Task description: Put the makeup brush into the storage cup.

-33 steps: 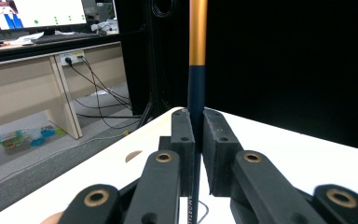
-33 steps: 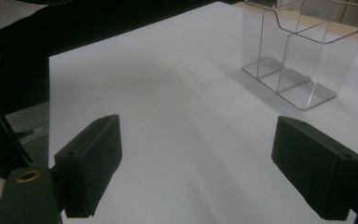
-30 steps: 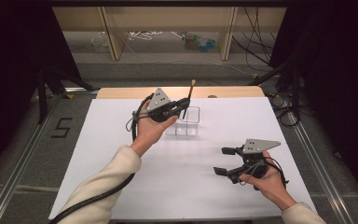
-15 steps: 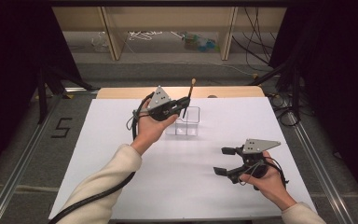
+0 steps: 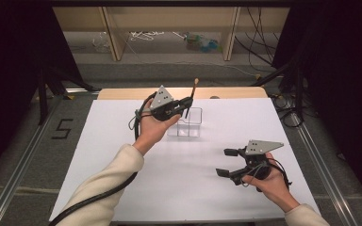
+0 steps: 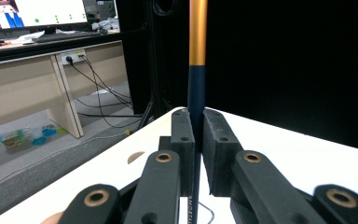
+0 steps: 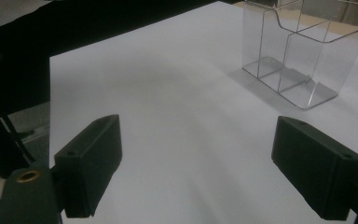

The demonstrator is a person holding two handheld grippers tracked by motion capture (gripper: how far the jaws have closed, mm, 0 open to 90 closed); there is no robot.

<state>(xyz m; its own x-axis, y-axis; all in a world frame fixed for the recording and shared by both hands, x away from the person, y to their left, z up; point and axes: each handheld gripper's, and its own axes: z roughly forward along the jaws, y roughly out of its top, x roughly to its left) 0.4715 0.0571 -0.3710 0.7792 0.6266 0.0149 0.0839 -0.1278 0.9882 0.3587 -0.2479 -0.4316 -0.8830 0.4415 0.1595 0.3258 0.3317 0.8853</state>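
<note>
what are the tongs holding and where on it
The left tongs pinch a brush on the dark part of its handle, below the gold band. The right tongs hold nothing.

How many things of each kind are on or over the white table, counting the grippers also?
Grippers: 2, the left gripper shut on the brush, the right gripper open with nothing between its jaws
Brushes with a dark and orange handle: 1, the brush
Clear plastic holders with compartments: 1, the holder
Total: 4
</note>
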